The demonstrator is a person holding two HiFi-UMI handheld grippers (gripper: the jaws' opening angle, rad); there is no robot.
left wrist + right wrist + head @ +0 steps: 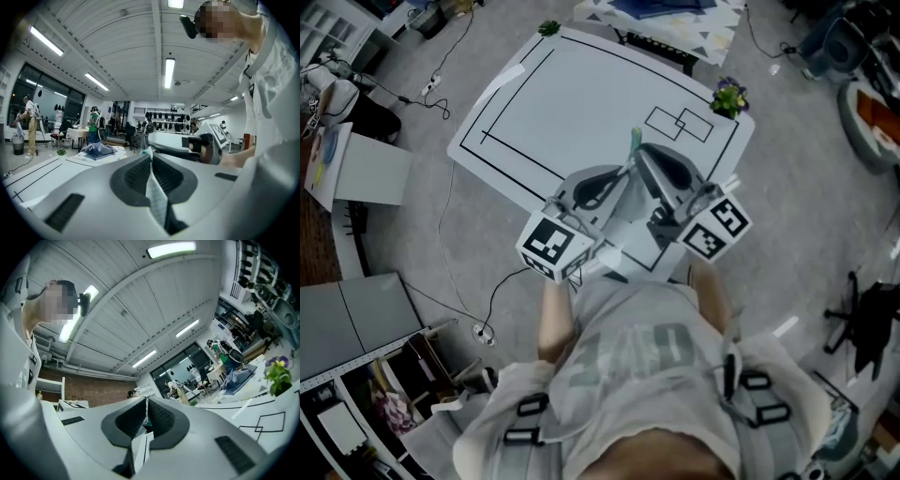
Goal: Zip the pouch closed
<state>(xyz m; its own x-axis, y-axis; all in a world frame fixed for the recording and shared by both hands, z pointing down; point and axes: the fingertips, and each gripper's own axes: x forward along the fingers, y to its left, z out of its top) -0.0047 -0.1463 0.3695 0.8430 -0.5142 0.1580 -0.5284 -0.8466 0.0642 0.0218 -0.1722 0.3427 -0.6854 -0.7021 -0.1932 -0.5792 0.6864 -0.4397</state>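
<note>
Both grippers are raised together over the near edge of the white table (581, 103). Between them is the pouch, of which a green tip (636, 141) sticks out past the jaws in the head view. My left gripper (151, 157) is shut on a pale checked edge of the pouch (154, 192). My right gripper (146, 401) crosses just beyond it and is shut on a thin pale and green sliver of the pouch (146, 422). I cannot tell whether that sliver is the zipper pull. Most of the pouch is hidden by the gripper bodies.
The table carries black outline markings and a small pot of purple and yellow flowers (728, 97) at its far right corner. A green sprig (548, 28) sits at the far left corner. Cables trail over the grey floor (441, 225) on the left, and a chair (867, 323) stands on the right.
</note>
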